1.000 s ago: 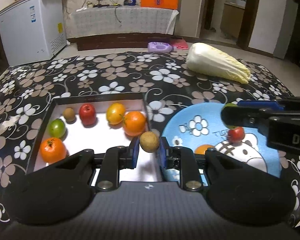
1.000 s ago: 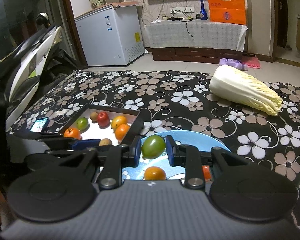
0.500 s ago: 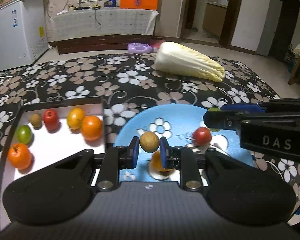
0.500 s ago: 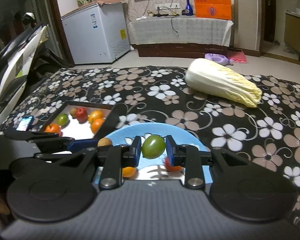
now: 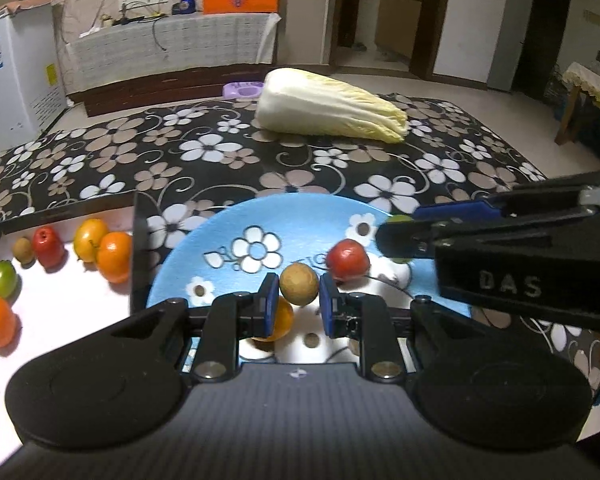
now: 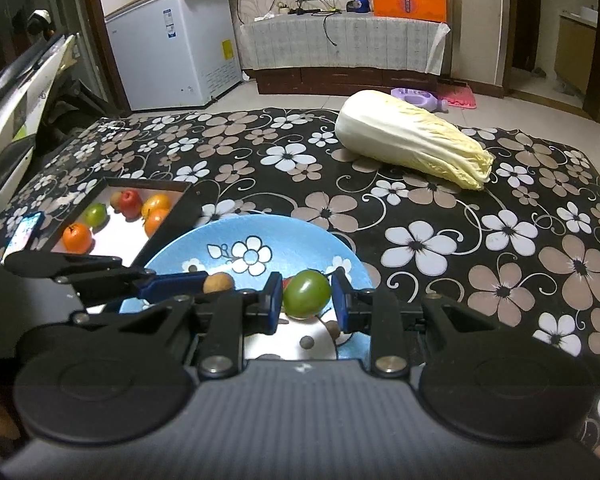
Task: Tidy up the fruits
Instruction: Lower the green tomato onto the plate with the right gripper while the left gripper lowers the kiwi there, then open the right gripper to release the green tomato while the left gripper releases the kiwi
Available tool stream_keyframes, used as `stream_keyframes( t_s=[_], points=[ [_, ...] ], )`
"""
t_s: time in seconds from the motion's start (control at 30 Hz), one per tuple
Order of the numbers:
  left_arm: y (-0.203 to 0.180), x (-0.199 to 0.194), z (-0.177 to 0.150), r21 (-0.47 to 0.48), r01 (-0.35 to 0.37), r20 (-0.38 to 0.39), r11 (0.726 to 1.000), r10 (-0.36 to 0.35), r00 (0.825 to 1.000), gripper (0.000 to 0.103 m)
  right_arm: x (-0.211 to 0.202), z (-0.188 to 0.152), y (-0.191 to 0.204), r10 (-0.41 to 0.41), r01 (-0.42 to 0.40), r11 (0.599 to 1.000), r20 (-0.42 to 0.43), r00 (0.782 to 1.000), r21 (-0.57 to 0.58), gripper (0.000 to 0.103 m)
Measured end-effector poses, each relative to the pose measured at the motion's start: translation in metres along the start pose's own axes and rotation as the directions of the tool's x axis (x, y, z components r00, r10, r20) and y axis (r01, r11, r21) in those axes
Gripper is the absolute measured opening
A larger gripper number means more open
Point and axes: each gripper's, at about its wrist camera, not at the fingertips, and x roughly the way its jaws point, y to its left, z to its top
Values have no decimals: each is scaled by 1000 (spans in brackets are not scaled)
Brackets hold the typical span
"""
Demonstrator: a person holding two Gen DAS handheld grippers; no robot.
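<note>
Both grippers hover over the blue plate [image 5: 300,216], each carrying a fruit. The left gripper [image 5: 299,304] pinches a small brown fruit [image 5: 299,283] between its blue fingers [image 5: 269,300], and the right gripper [image 6: 306,300] pinches a green tomato [image 6: 306,294] the same way. Neither fruit has a long axis to speak of (both are nearly round), so the relation that counts is vertical: each fruit hangs above the plate, and the bare plate lies straight below and ahead of the fingers. How high they hang I cannot tell.

On the plate sit a red tomato [image 5: 347,260], just beyond and to the right of the brown fruit, and an orange [image 5: 278,320], partly hidden under the left fingers. The brown fruit seems to sit almost over that orange, so a release there could set it rolling; a spot further forward, on the flower print, looks safer.

The right gripper reaches in from the right side of the plate, its fingers near the red tomato.

Left of the plate, touching or nearly touching its rim, is a black tray [image 5: 138,248] with a white floor. It holds six fruits: two oranges, a yellow-orange one, a red one, a green one and a small brown one.

A cabbage [image 5: 328,110] lies well apart on the flowered surface [image 5: 180,160].
</note>
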Motion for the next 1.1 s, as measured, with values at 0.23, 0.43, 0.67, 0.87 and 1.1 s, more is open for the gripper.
stream_keyframes(
  t_s=[0.23, 0.43, 0.67, 0.87, 1.1],
  points=[
    [-12, 0, -5, 51, 48, -11, 998, -47, 999, 26, 4, 0, 3, 2, -2, 1000, -15, 1000, -11, 30],
    [-12, -5, -5, 61, 65, 3, 996, -65, 998, 26, 12, -2, 5, -7, 6, 1000, -36, 999, -21, 30],
    [-5, -13, -6, 60, 65, 11, 996, -66, 998, 26, 21, -4, 6, -18, 17, 1000, -60, 998, -13, 30],
    [5, -21, -6, 47, 63, 23, 997, -64, 998, 27, 23, -4, 6, -25, 25, 1000, -65, 998, -2, 31],
    [16, -29, -6, 30, 50, 36, 998, -52, 998, 27, 21, -1, 8, -9, 10, 1000, -52, 999, 22, 31]
  ],
)
